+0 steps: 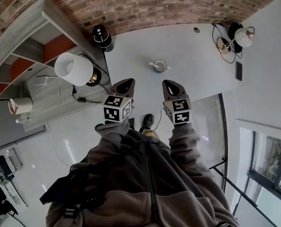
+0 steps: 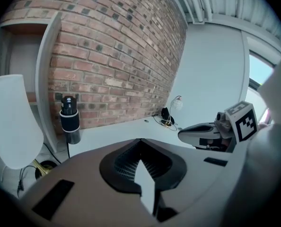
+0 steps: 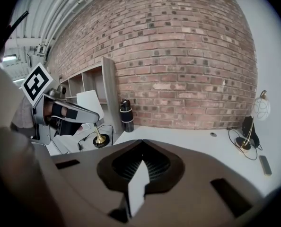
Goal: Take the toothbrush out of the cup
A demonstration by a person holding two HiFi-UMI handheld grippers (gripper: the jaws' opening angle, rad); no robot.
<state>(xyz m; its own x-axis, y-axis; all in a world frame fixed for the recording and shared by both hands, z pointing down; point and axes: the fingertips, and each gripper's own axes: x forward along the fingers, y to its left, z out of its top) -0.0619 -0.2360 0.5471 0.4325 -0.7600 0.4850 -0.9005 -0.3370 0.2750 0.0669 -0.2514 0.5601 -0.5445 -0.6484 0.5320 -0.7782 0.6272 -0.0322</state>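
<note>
Both hand-held grippers, left (image 1: 125, 84) & right (image 1: 171, 85), hang shut and empty, well short of the cup (image 1: 159, 65) on the bench (image 1: 197, 79). Risk: going in w/ jaws closed could tip the cup & toothbrush (image 1: 151, 63).

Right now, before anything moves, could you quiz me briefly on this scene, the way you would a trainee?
1. True or false: the right gripper is holding the toothbrush.
2. Which stands closest to the brick wall? A the cup; B the black canister; C the toothbrush.
3. Fill in: the toothbrush sits in the ___.

Key: 1 false, its jaws are together with nothing in them, well short of the cup. 2 B. 3 cup.
</note>
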